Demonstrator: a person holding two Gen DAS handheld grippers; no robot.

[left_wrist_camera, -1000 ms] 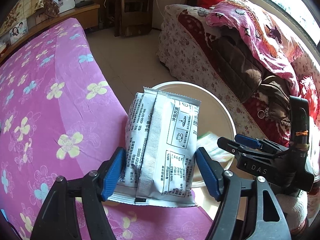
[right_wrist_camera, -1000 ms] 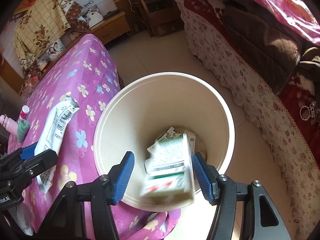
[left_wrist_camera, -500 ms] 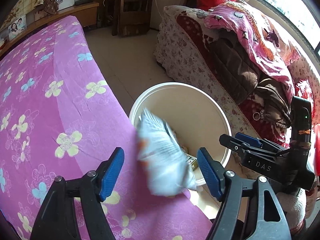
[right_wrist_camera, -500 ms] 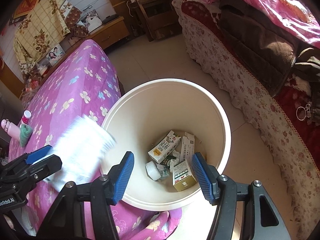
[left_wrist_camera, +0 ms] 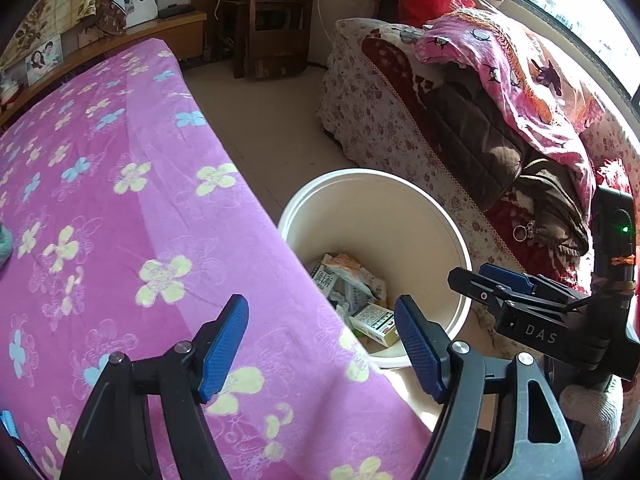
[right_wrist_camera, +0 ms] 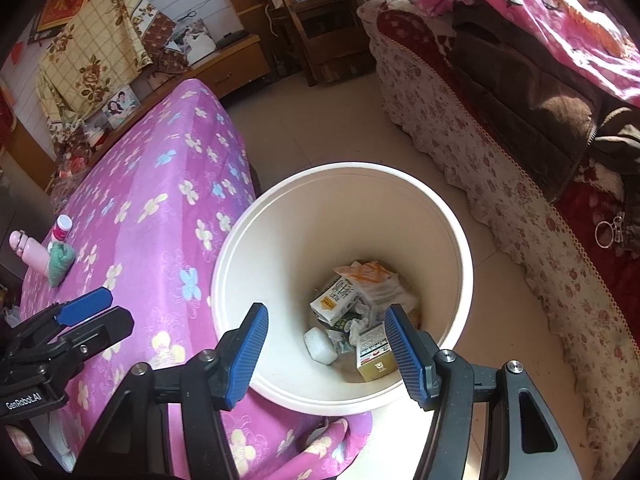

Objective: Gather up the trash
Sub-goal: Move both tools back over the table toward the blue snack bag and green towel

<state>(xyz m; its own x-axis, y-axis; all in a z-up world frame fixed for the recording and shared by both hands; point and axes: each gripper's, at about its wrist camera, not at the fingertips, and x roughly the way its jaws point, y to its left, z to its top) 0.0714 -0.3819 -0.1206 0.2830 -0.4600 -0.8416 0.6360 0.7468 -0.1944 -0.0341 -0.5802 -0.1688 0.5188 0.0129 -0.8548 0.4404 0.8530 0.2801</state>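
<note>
A cream round bin (right_wrist_camera: 280, 236) (left_wrist_camera: 400, 200) stands on the floor beside the purple flowered table (left_wrist_camera: 120, 220). At its bottom lie cartons and wrappers: a white and green milk carton (right_wrist_camera: 336, 300), an orange and white packet (right_wrist_camera: 372, 276) (left_wrist_camera: 348, 268), a small gold box (right_wrist_camera: 374, 354) (left_wrist_camera: 374, 322). My left gripper (left_wrist_camera: 322, 344) hangs open and empty over the table's edge by the bin. My right gripper (right_wrist_camera: 326, 350) is open and empty above the bin's near rim. Each gripper shows at the side of the other's view.
A pink bottle (right_wrist_camera: 26, 252), a small white bottle (right_wrist_camera: 62, 228) and a green cloth (right_wrist_camera: 60, 262) sit on the table's far side. A sofa (left_wrist_camera: 400, 120) piled with a pink blanket (left_wrist_camera: 520, 60) runs along the right. A wooden chair (left_wrist_camera: 276, 20) stands at the back.
The white packet between my left gripper's fingers dropped out and fell into the bin. A carton below my right gripper also settled at the bin's bottom. Neither hand shifted much.
</note>
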